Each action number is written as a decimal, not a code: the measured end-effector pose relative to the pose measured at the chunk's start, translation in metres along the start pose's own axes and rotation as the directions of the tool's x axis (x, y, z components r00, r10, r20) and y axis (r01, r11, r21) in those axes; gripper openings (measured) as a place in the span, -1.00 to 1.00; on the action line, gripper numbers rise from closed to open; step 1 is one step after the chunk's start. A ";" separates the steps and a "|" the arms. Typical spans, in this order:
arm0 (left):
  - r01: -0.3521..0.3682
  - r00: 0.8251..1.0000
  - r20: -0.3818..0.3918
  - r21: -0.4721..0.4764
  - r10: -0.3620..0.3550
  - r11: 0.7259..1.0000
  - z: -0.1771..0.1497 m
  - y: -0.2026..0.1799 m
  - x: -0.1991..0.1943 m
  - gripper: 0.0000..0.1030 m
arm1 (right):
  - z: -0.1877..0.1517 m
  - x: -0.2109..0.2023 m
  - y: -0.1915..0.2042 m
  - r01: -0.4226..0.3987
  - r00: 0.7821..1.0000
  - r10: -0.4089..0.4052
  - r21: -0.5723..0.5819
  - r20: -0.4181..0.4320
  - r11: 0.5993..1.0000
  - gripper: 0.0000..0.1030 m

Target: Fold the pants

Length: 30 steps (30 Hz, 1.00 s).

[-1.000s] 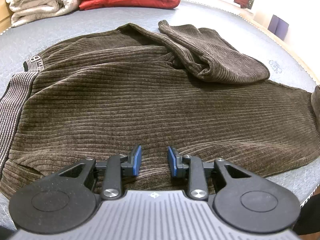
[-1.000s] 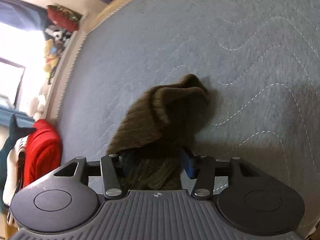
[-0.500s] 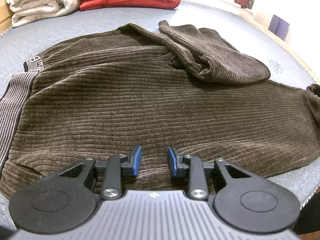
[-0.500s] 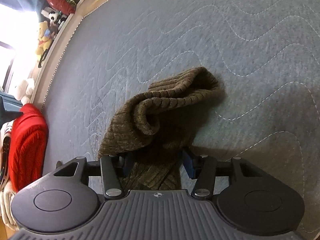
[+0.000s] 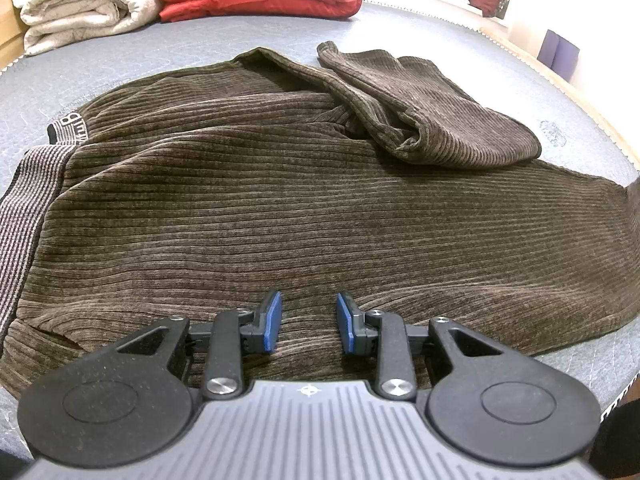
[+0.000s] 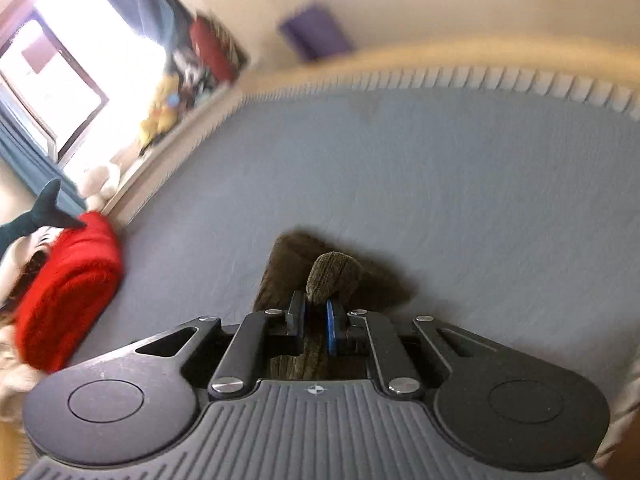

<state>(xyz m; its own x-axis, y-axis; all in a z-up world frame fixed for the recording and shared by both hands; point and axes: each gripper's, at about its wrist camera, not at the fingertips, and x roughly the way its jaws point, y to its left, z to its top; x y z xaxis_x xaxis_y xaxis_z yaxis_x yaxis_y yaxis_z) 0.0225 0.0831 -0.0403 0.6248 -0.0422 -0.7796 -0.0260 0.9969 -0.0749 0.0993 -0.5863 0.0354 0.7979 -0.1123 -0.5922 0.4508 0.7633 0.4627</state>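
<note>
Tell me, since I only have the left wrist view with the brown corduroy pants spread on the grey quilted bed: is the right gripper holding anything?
Observer: Yes. The right gripper is shut on a bunched end of the brown corduroy pants.
Operator: Is that end lying flat on the bed?
Observer: No, it sticks up past the fingertips, above the grey quilted bed.
Operator: Anything near it?
Observer: A folded red blanket lies off to the left.

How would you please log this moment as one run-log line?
left tongs: open, over brown corduroy pants | right tongs: shut on pant leg end, lifted off grey quilted bed
</note>
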 end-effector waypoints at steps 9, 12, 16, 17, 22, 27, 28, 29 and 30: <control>0.000 1.000 -0.006 -0.008 0.000 1.000 0.001 0.000 0.001 -0.33 | -0.021 0.016 -0.107 0.385 0.902 -0.341 0.136 -0.264 0.913 -0.81; 0.002 1.000 -0.008 -0.009 -0.002 1.000 0.001 0.000 -0.001 -0.29 | -0.021 0.009 -0.094 0.388 0.905 -0.361 0.090 -0.226 0.917 -0.81; 0.010 1.000 -0.011 -0.012 -0.010 1.000 0.001 0.002 -0.002 -0.28 | -0.016 -0.016 -0.084 0.389 0.920 -0.376 0.133 -0.115 0.911 -0.83; 0.011 1.000 -0.011 -0.012 -0.012 1.000 0.001 0.002 -0.002 -0.28 | -0.016 -0.021 -0.077 0.398 0.917 -0.390 0.118 -0.086 0.910 -0.83; 0.011 1.000 -0.010 -0.007 -0.011 1.000 0.000 0.002 -0.001 -0.27 | -0.031 0.004 -0.098 0.542 0.828 -0.504 0.125 -0.245 0.831 -0.82; 0.013 1.000 -0.010 -0.007 -0.013 1.000 0.000 0.001 0.000 -0.24 | -0.019 -0.008 -0.085 0.514 0.856 -0.503 0.103 -0.115 0.851 -0.65; 0.012 1.000 -0.009 -0.002 -0.012 1.000 0.000 0.001 0.000 -0.24 | -0.015 -0.011 -0.081 0.517 0.856 -0.514 0.088 -0.058 0.852 -0.59; 0.011 1.000 -0.007 0.002 -0.011 1.000 0.000 0.000 0.000 -0.24 | -0.011 -0.012 -0.076 0.524 0.851 -0.525 0.064 -0.006 0.849 -0.59; 0.010 1.000 -0.006 0.004 -0.010 1.000 0.000 0.000 0.000 -0.24 | -0.007 -0.010 -0.073 0.520 0.853 -0.521 0.045 0.026 0.853 -0.58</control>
<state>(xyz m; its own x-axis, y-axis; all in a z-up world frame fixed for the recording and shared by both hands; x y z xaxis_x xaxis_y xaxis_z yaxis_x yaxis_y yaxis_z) 0.0221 0.0831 -0.0406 0.6203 -0.0530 -0.7826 -0.0160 0.9967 -0.0802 0.0554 -0.6364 0.0025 0.4563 -0.5104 -0.7289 0.8174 0.5641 0.1167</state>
